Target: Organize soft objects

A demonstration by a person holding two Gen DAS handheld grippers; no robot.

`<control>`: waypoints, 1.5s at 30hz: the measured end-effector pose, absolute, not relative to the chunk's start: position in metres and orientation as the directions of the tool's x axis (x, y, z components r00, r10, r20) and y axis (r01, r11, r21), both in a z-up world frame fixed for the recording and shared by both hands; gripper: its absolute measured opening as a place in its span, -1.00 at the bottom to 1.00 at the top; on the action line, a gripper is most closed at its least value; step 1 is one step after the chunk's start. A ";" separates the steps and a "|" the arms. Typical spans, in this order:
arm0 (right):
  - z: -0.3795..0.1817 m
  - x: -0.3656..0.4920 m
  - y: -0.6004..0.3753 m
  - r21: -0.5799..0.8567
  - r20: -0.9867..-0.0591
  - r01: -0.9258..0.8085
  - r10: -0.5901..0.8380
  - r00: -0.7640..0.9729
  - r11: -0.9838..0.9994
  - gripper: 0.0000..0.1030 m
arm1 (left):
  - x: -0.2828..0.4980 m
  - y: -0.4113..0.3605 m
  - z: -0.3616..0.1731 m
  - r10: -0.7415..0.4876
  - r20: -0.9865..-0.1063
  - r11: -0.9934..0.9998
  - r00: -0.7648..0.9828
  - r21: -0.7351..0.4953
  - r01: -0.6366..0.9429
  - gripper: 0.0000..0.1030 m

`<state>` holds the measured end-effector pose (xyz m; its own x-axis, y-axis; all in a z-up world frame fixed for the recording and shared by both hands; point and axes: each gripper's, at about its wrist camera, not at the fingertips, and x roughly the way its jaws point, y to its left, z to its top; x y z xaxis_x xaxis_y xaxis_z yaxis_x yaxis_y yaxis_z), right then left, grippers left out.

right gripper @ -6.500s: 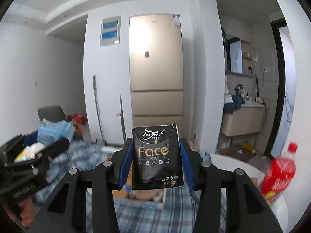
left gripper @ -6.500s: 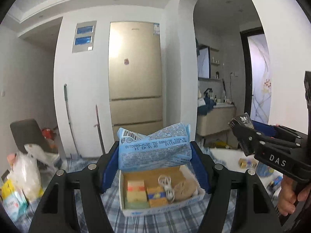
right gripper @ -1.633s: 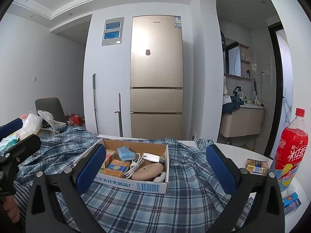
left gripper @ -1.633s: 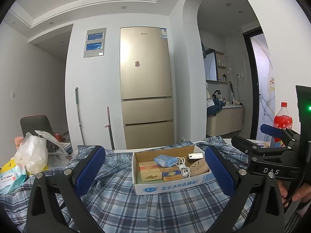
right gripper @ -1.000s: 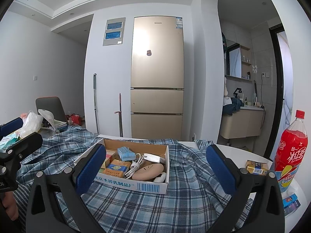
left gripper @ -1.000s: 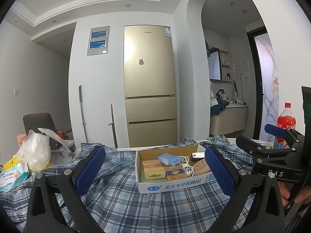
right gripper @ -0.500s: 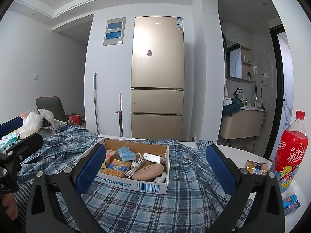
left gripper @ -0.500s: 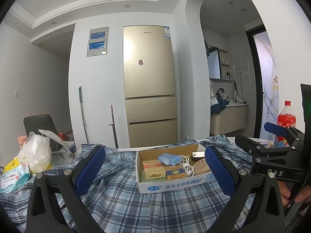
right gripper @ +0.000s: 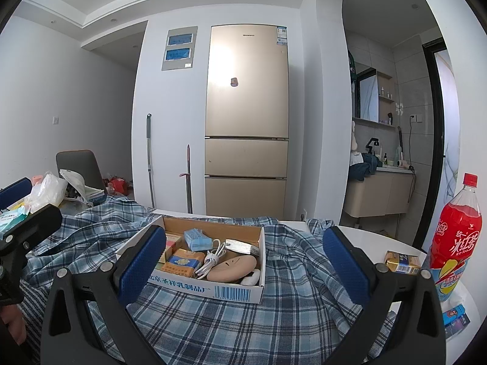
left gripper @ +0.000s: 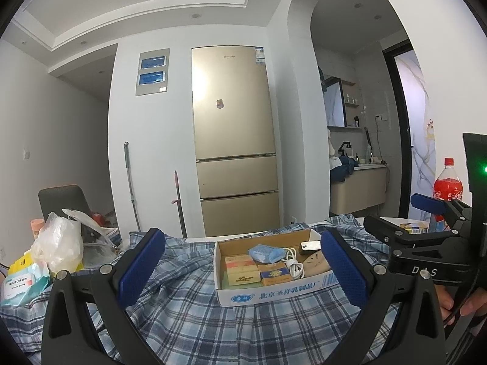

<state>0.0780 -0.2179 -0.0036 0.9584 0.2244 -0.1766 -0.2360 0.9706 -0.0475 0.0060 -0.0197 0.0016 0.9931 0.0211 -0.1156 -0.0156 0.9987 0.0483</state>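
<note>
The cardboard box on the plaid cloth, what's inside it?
The cardboard box holds a blue tissue pack, a white cable, a tan oval object, a yellow pack and a silvery packet. Anything beneath them is hidden.

Both views are reading bright and evenly lit, daylight-white on walls and ceiling. A broad soft glare patch is sitting on the upper door of the gold refrigerator point(left gripper: 232, 127) point(right gripper: 246, 103), straight ahead of both grippers. Recessed ceiling lights are showing as small dull discs. Shadows are lying soft and shallow inside the cardboard box point(left gripper: 271, 269) point(right gripper: 210, 258). Fisheye distortion is bowing the walls and doorway hard toward the edges, with black vignette filling the corners. Focus is holding sharp throughout; no motion blur is showing.
</note>
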 end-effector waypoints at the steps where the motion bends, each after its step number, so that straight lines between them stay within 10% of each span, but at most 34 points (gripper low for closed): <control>1: -0.004 0.078 -0.218 -0.048 -0.176 -0.236 0.224 0.958 0.971 0.99 | 0.007 -0.019 0.002 0.020 -0.118 0.999 0.993 0.048 -0.015 1.00; 45: -0.003 0.078 -0.217 -0.051 -0.179 -0.237 0.224 0.958 0.970 0.99 | 0.007 -0.023 -0.002 0.015 -0.117 0.997 0.993 0.072 -0.006 1.00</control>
